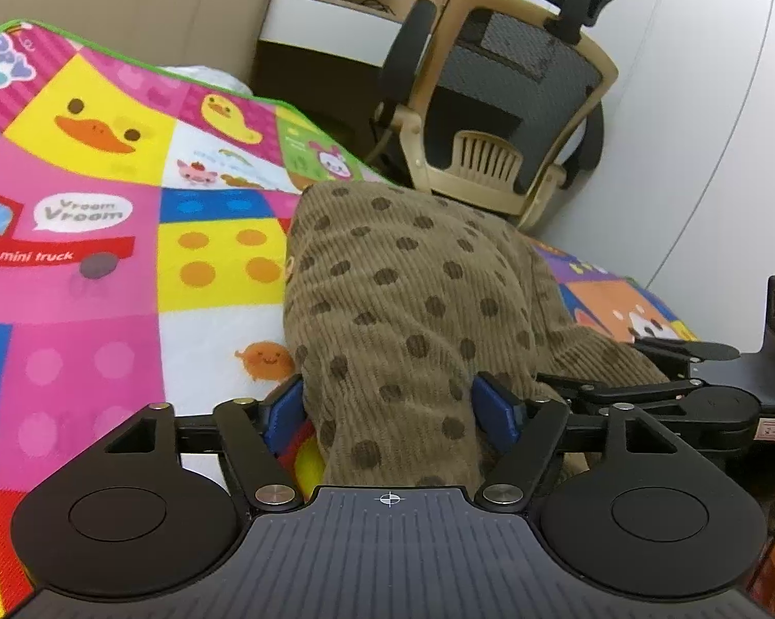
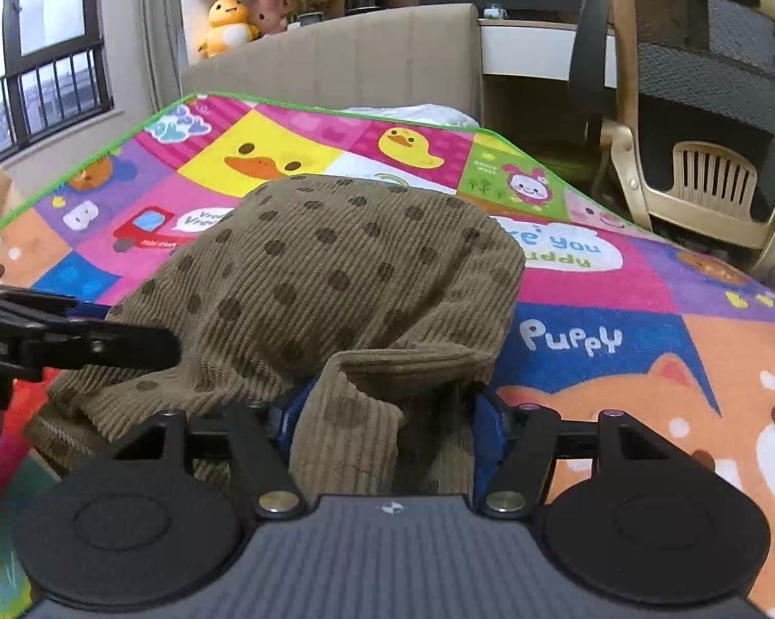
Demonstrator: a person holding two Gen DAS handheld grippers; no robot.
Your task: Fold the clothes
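A brown corduroy garment [image 1: 403,283] with dark dots lies bunched on a colourful play mat [image 1: 78,283]. In the left wrist view its near end rises between the blue pads [image 1: 284,415] of my left gripper [image 1: 390,407], which is shut on the cloth. My right gripper [image 1: 645,371] shows at the right edge against the same garment. In the right wrist view the garment [image 2: 346,268] humps up in front, and a folded edge sits between the blue pads [image 2: 485,433] of my right gripper [image 2: 387,412], shut on it. The left gripper [image 2: 103,345] reaches in from the left.
The mat [image 2: 619,309] has a green border and falls away at its far and right edges. A beige mesh office chair [image 1: 516,103] [image 2: 707,103] stands beyond the right side. A beige padded headboard [image 2: 336,56], plush toys [image 2: 227,20] and a window [image 2: 36,62] are behind.
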